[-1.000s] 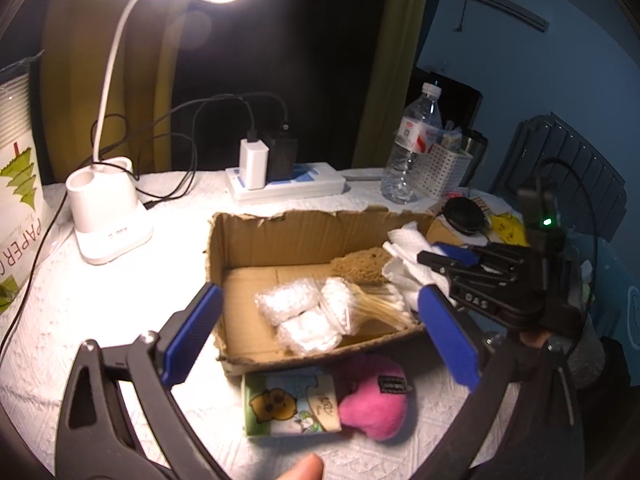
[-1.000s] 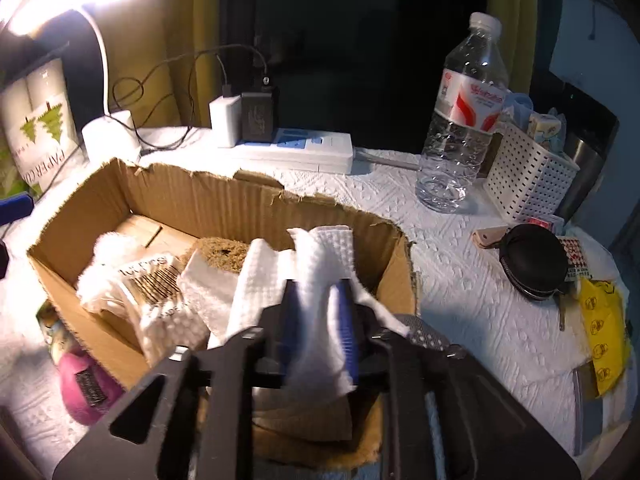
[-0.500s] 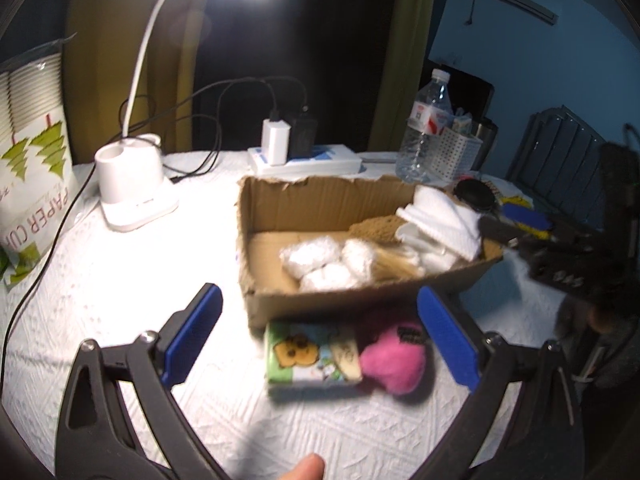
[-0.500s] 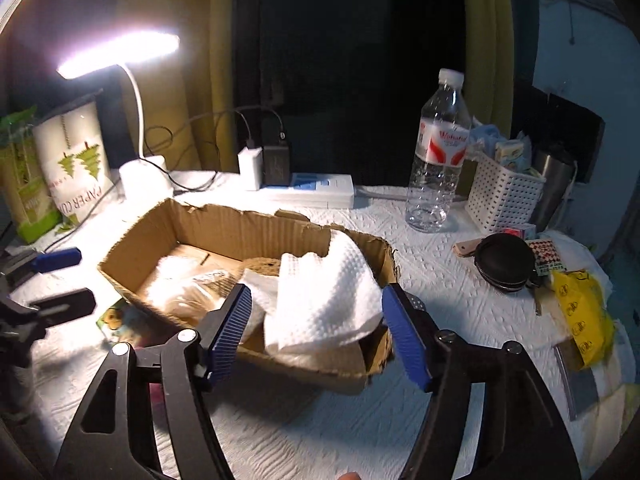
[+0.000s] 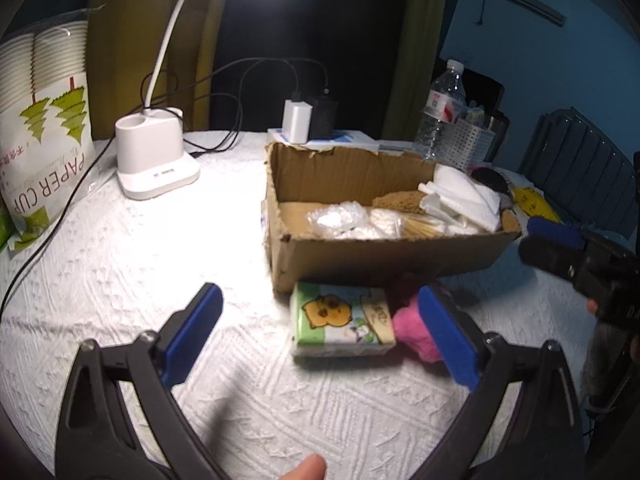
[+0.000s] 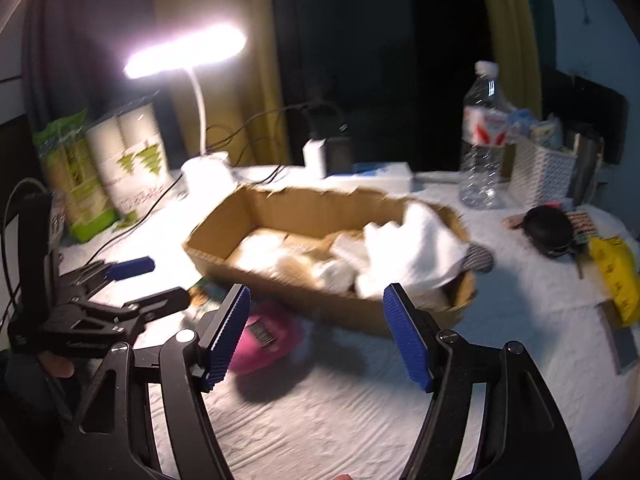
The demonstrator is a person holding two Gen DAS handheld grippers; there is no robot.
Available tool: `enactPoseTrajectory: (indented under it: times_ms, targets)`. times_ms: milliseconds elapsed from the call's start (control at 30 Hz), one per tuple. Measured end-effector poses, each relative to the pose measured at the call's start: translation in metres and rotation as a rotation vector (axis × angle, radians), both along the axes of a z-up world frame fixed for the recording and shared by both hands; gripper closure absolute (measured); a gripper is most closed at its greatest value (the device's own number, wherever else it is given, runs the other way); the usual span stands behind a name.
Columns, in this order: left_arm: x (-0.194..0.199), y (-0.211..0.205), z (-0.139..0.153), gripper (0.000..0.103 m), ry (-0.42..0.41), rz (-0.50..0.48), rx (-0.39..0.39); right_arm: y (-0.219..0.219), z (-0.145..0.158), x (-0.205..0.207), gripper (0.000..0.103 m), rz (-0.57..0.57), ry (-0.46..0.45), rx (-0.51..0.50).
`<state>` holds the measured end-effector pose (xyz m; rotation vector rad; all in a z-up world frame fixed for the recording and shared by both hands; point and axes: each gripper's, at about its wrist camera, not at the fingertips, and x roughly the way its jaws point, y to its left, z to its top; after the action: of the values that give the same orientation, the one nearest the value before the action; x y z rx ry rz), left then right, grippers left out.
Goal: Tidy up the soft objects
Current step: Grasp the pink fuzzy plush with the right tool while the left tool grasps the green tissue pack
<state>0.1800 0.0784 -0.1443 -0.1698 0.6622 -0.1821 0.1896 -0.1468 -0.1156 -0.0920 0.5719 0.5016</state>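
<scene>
Jaws spread over white textured tablecloth (image 5: 120,280), lamp-lit.

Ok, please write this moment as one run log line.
left gripper: open | right gripper: open | white cloth: in cardboard box | pink plush: on table

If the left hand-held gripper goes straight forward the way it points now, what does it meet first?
Most likely the green tissue pack, lying on the table just ahead between the open jaws of the left hand-held gripper. The cardboard box comes right behind it. Depth is uncertain in this fisheye view.
</scene>
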Motion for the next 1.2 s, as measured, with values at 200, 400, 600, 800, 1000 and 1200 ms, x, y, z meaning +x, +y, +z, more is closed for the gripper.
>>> enactPoseTrajectory:
  times_ms: [200,400,600,800,1000,1200]
  targets:
    - [-0.001,0.007,0.001,0.004,-0.003,0.014,-0.039,0.025,-0.027,0.008,0.031,0.065,0.12,-0.002]
    - [0.002,0.012,-0.002,0.004,0.015,0.028,-0.056,0.041,-0.047,0.026,0.031,0.073,0.225,0.041]
    - [0.001,0.012,-0.003,0.004,0.014,0.033,-0.057,0.043,-0.064,0.037,0.031,0.072,0.303,0.047]
    - [0.008,0.004,-0.008,0.004,0.055,0.034,-0.004,0.045,-0.06,0.031,0.058,0.133,0.292,0.037]
    - [0.021,-0.017,-0.018,0.004,0.128,0.003,0.093,0.031,-0.054,0.019,0.058,0.149,0.251,0.018]
    - [0.033,-0.037,-0.03,0.004,0.191,-0.033,0.182,0.009,-0.048,0.019,0.058,0.114,0.227,0.027]
